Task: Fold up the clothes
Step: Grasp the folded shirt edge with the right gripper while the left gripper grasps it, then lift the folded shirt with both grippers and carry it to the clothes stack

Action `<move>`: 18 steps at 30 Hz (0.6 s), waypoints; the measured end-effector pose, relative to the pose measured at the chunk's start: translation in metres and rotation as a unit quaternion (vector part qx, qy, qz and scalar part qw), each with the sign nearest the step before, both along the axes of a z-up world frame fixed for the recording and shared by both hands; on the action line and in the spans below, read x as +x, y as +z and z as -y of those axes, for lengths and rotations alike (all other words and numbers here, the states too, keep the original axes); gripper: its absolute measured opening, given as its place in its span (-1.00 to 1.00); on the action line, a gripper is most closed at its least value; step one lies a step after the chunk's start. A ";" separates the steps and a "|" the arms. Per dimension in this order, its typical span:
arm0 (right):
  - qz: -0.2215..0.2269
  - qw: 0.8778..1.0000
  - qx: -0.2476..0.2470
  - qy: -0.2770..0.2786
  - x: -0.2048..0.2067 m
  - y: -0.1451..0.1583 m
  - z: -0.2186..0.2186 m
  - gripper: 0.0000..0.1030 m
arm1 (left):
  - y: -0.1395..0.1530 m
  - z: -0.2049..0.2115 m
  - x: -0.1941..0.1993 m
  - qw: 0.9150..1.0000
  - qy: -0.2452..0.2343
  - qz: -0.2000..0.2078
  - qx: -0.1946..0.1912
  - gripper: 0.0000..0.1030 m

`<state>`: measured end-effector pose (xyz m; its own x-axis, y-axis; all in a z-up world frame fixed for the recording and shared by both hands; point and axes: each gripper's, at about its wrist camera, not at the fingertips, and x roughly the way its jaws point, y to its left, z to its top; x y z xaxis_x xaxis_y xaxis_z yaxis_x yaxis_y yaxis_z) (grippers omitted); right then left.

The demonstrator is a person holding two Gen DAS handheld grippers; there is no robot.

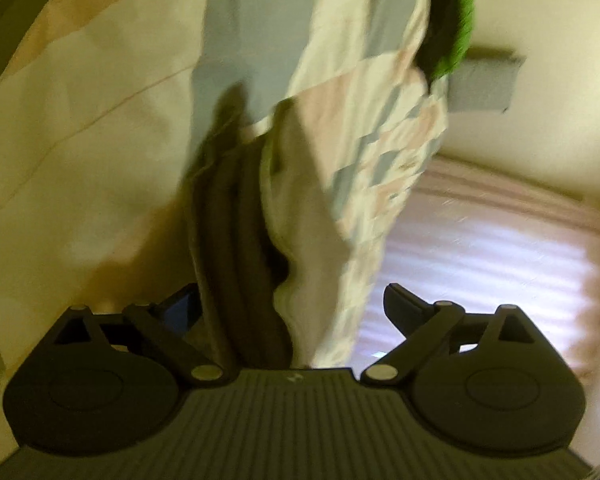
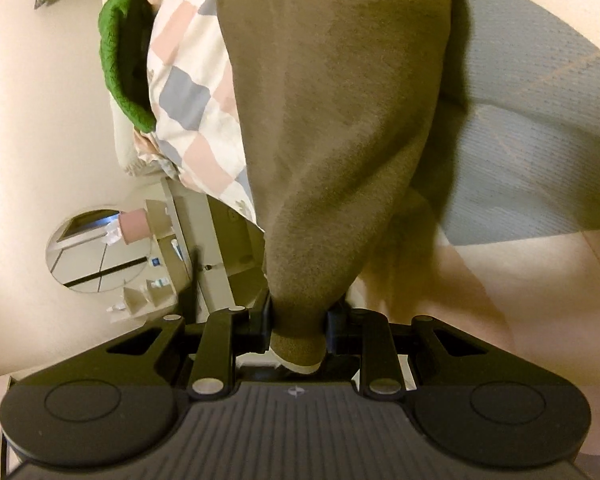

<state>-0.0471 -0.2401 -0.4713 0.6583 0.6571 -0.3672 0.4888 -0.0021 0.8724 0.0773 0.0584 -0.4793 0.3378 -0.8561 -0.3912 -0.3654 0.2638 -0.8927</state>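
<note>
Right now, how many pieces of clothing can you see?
2: a brown garment hanging from the shut jaws of the right gripper, and a green knit lying on the checked bedding. The bedding may hide others.

The garment [image 2: 332, 128] clamped in the black right gripper [image 2: 298, 330] is plain brown with a pale hem at 6 o'clock. At 10 o'clock of it lies a quilt [image 2: 188, 92] checked in white, pink and grey-blue, and beyond that a green knit [image 2: 120, 64]. In the left view the black left gripper [image 1: 296, 312] stands before brown folds [image 1: 236, 248], the same checked quilt [image 1: 340, 100], and pink curtains [image 1: 500, 240] at 4 o'clock
</note>
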 end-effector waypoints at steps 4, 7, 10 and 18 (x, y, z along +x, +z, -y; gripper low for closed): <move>0.008 1.000 -0.011 0.013 -0.006 0.003 0.004 -0.50 | -0.010 0.013 0.017 0.999 -0.024 0.014 0.017 0.19; 0.005 0.995 -0.054 0.079 0.000 0.013 0.012 -0.29 | -0.005 0.021 0.032 0.997 -0.054 0.040 0.046 -0.36; 0.028 0.976 -0.146 0.157 0.012 0.042 0.049 -0.28 | -0.001 0.022 0.037 0.991 -0.088 0.047 0.086 -0.42; 0.088 0.915 -0.351 0.180 0.073 0.083 0.193 0.39 | -0.004 0.025 0.043 0.986 -0.118 0.033 0.111 -0.42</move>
